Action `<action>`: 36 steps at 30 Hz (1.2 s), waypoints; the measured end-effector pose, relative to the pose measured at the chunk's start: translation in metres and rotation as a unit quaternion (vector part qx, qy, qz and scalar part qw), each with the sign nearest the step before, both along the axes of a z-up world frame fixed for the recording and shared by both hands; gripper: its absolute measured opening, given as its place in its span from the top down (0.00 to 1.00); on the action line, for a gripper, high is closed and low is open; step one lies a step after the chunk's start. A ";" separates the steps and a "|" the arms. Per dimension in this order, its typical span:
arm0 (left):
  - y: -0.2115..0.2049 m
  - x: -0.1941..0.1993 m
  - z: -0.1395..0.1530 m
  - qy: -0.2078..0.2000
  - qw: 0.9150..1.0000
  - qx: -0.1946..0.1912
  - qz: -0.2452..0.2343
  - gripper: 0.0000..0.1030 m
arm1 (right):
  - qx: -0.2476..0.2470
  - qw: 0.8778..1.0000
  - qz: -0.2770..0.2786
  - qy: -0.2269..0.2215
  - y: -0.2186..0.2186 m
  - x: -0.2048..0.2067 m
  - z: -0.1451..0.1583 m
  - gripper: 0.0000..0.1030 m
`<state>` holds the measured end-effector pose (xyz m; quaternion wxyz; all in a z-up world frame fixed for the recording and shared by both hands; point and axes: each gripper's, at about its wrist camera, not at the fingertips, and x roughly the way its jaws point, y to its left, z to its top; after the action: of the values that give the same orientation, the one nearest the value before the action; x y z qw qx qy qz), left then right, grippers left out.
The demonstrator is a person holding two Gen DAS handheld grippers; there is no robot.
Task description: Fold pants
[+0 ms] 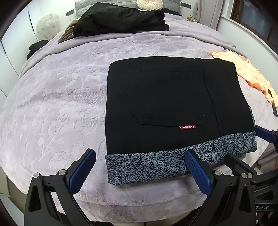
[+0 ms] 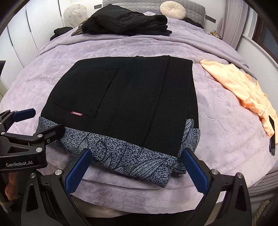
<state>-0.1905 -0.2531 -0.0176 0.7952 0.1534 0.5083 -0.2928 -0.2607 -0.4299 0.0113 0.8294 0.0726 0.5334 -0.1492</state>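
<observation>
The black pants lie folded into a flat rectangle on the lilac bed cover, back pocket and red label up, with a speckled blue-grey patterned band along the near edge. They also show in the right wrist view. My left gripper is open and empty, just short of the band's left part. My right gripper is open and empty, straddling the near edge of the band without holding it. Each gripper shows in the other's view: right, left.
A pile of black clothes lies at the far end of the bed by a round cream cushion. An orange garment and a dark phone lie to the right. The bed edge is just below the grippers.
</observation>
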 end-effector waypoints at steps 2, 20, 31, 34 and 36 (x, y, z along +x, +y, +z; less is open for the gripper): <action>-0.001 -0.003 -0.001 -0.005 1.000 0.008 0.000 0.01 | -0.007 1.000 -0.001 0.005 0.003 -0.001 -0.001 0.00; 0.000 -0.010 -0.007 0.010 1.000 0.024 0.000 0.01 | -0.015 1.000 -0.001 0.006 0.002 -0.007 0.003 0.00; 0.001 -0.011 -0.003 -0.001 1.000 0.013 0.000 0.01 | -0.019 1.000 -0.002 0.005 -0.006 -0.008 0.005 0.00; 0.001 -0.012 -0.003 -0.003 1.000 0.013 0.000 0.01 | -0.021 1.000 -0.002 0.004 -0.006 -0.009 0.007 0.00; 0.001 -0.013 -0.002 -0.004 1.000 0.014 -0.001 0.01 | -0.021 1.000 -0.002 0.004 -0.007 -0.009 0.007 0.00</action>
<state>-0.2035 -0.2524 -0.0199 0.7948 0.1663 0.5089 -0.2856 -0.2696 -0.4365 0.0183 0.8284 0.0555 0.5333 -0.1620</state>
